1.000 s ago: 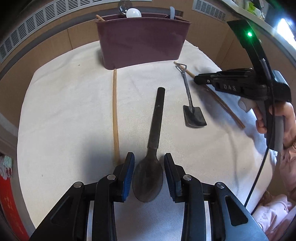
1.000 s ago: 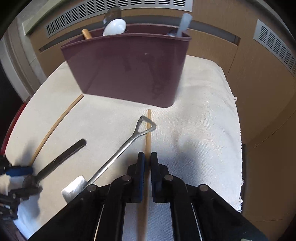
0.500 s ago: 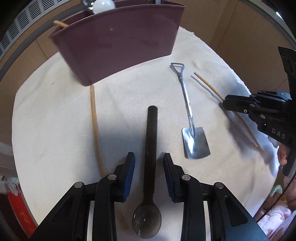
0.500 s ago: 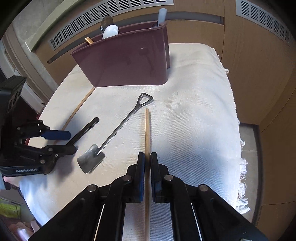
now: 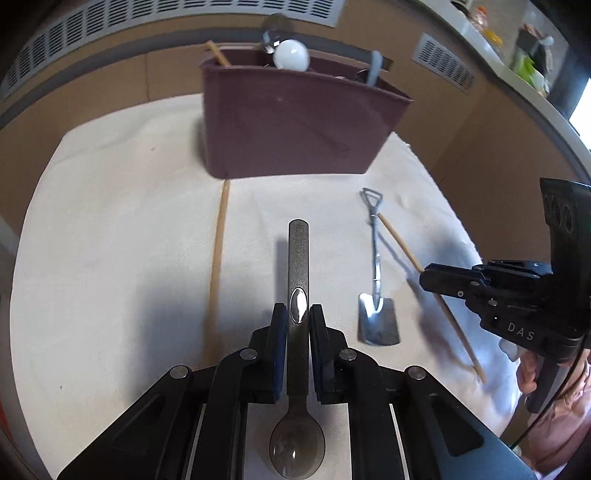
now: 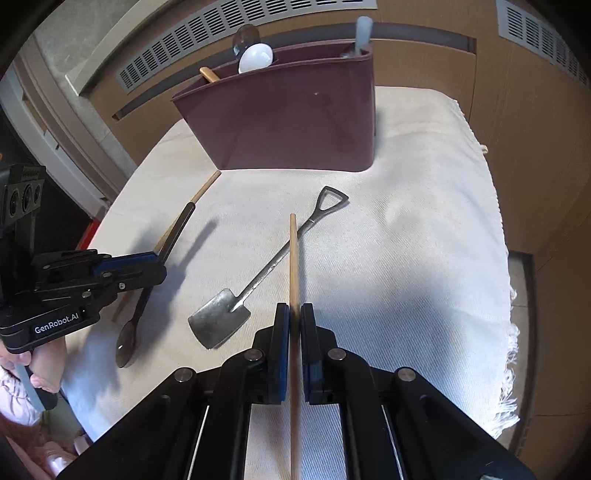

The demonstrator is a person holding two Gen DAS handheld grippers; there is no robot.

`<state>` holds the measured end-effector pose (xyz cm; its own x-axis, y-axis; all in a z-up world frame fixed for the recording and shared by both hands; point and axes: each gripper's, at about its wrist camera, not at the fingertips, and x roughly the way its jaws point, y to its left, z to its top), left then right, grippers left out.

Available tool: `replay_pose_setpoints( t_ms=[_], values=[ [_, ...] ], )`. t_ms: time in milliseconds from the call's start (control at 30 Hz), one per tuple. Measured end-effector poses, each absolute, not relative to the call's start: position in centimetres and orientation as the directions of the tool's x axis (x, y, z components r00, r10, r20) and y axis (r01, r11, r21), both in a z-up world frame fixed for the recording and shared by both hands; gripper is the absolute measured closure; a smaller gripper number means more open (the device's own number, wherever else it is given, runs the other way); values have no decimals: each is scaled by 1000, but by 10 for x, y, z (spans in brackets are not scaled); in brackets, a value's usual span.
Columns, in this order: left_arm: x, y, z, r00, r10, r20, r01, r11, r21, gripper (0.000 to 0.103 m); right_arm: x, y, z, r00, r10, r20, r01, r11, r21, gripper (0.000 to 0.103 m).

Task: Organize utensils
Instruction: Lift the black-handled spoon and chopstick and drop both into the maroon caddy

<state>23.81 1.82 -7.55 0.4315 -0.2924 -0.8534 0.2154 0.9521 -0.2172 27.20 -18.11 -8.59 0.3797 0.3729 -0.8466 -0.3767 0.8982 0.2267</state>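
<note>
Two tongs are at work, each closed on one utensil. Left tongs (image 5: pixel 297 317) clamp the flat handle of a dark spoon (image 5: pixel 297 266); handle points forward toward the holder, bowl sits back under the tongs, near the camera. In the right wrist view the same spoon (image 6: pixel 127 341) hangs with its bowl low, close to the cloth. Right tongs (image 6: pixel 294 317) pinch a wooden chopstick (image 6: pixel 293 258) partway along its length, tip pointing forward. Shovel-shaped metal spoon (image 6: pixel 236 306) lies flat on the cream cloth (image 6: pixel 406 258) covering the tabletop, its handle crossing under the held chopstick. Second chopstick (image 5: pixel 218 258) lies on the cloth to the left, its far end touching the base of the holder. Maroon utensil holder (image 6: pixel 291 122) stands upright at the back of the cloth, holding a white spoon (image 6: pixel 255 57), a wooden stick (image 6: pixel 209 74) at its left end and a pale handle (image 6: pixel 361 31) at its right end.
</note>
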Motion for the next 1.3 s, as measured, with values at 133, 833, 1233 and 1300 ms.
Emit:
replay_pose_setpoints(
  t_ms=[133,833,1233,1300],
  values=[
    [239,20,-83,409,-280,-868,220,954,-204,91,277,-172,-90,373,338,-864,-388,903,186,98],
    [248,10,-95,359,-260,-896,209,958,-195,91,278,-171,-94,359,347,-866,-402,895,192,97],
    [200,22,-29,586,-362,-725,201,932,-302,91,231,-192,-34,497,460,-736,-403,873,274,97],
    [188,22,-3,637,-372,-675,225,927,-298,91,221,-194,-19,521,477,-708,-407,868,285,97]
  ],
)
